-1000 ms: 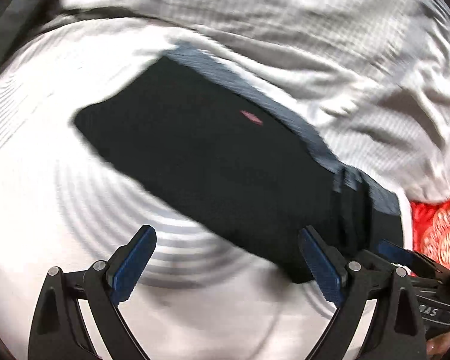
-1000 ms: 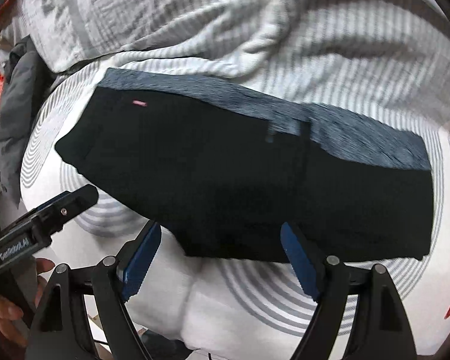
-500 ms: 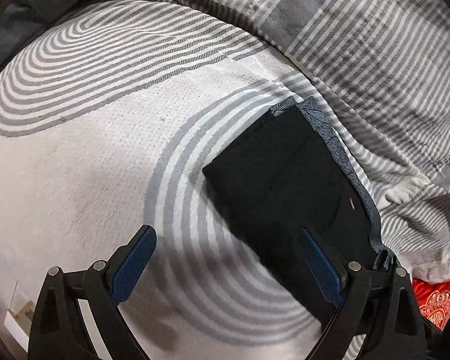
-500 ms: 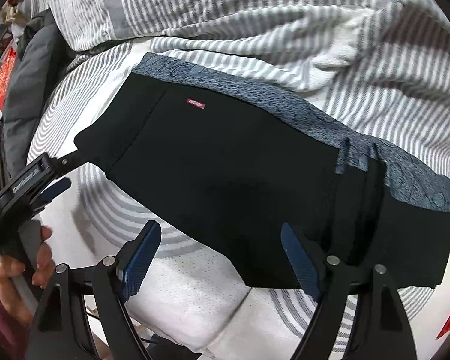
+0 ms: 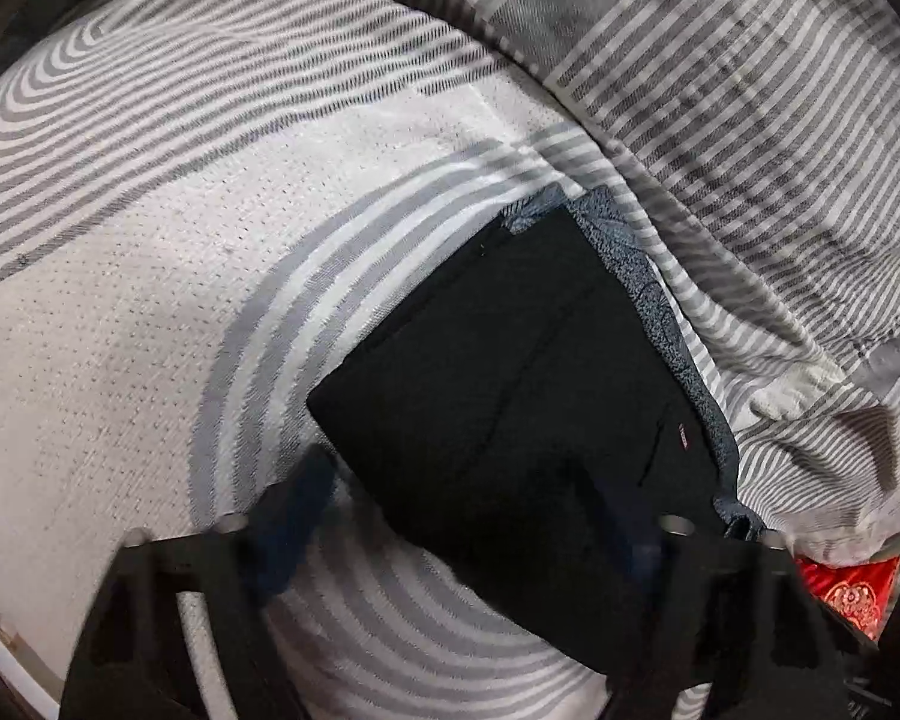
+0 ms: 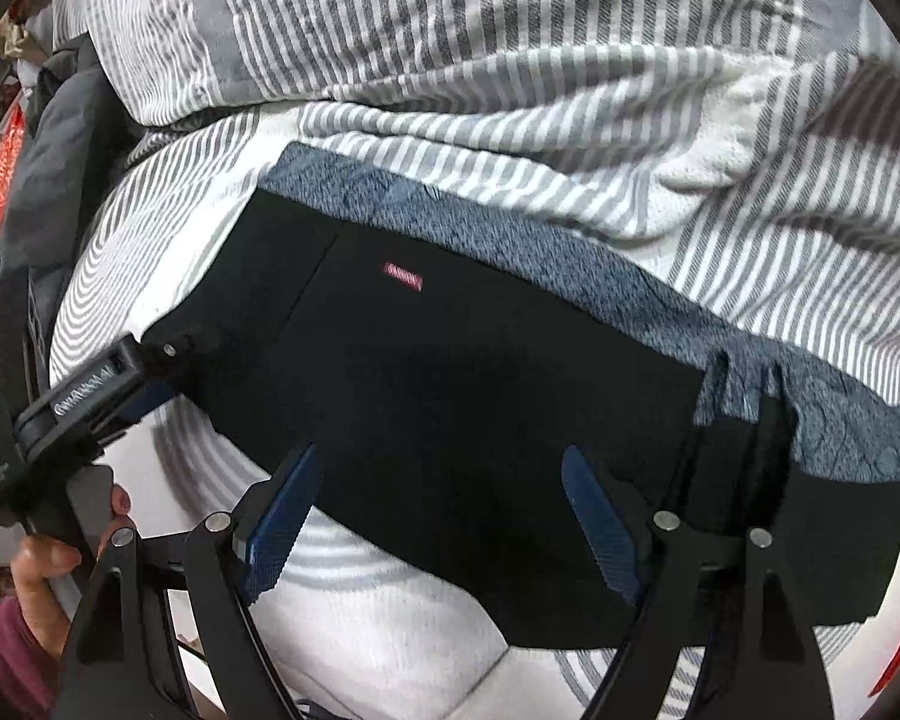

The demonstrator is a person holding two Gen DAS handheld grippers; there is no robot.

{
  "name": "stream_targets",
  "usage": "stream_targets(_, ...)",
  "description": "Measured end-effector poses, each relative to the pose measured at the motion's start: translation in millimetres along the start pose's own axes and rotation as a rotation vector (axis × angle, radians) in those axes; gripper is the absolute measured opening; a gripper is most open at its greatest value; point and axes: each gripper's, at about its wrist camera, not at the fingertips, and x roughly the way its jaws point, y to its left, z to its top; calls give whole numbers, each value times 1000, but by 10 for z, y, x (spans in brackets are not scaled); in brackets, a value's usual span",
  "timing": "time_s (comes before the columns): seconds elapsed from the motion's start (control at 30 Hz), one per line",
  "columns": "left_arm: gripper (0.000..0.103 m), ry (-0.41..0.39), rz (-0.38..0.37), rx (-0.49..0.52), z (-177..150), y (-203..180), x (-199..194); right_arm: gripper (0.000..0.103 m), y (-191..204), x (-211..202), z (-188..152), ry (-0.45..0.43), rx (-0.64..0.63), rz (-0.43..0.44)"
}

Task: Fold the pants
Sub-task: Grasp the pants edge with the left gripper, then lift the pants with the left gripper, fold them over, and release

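Evidently soft and limp, the pants [image 6: 480, 420] lie as a flat black slab on the striped bed [image 5: 120, 330], their grey patterned band toward 12 o'clock; they will sag unless pinched at a corner or hem. The left gripper [image 5: 468, 534] has just been closing, with the slab's near corner between its blurred jaws, not yet clamped. The right gripper [image 6: 438, 516] hangs wide open over the near edge, holding nothing. Since 1 second ago, both have neared the cloth.

Black pants on a stripy bed

The pants [image 6: 462, 420] are black with a speckled blue-grey band and a tiny red tag [image 6: 402, 275]; the bedding [image 5: 150, 276] is white with grey stripes.
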Motion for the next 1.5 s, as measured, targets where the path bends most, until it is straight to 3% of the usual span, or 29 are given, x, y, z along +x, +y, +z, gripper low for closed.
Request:
stream_targets(0.07,53,6,-10,4,20,-30,4,85,-7,12,88,-3,3,12)
stream_targets(0.27,32,-46,25,106,-9,-191,-99,85,-22,-26,412,-19,3,41)
stream_targets(0.5,29,-159,118,334,-176,-619,-325,85,120,68,913,94,27,174)
stream_targets(0.7,29,-231,172,514,-362,-902,-431,88,541,251,1367,264,-21,248)
stream_targets(0.8,29,-267,200,629,-501,-1057,-461,89,777,328,1525,318,-75,224)
stream_targets(0.9,29,-281,208,680,-562,-1137,-466,95,946,462,1617,378,-93,194)
stream_targets(1.2,29,-294,209,723,-612,-1202,-513,95,1347,919,1494,514,-168,102)
stream_targets(1.23,29,-295,209,727,-617,-1207,-517,91,1355,945,1473,521,-168,101)
stream_targets(1.3,29,-297,211,734,-632,-1219,-524,67,1351,989,1422,540,-162,104)
stream_targets(1.33,29,-295,211,736,-636,-1226,-523,47,1333,1012,1392,550,-156,92)
stream_targets(1.37,29,-287,205,736,-638,-1231,-518,35,1308,1015,1376,547,-154,85)
stream_targets(1.43,29,-284,199,743,-663,-1260,-509,24,1257,983,1358,533,-128,114)
stream_targets(1.5,29,-294,202,764,-701,-1317,-533,21,1168,890,1327,503,-116,140)
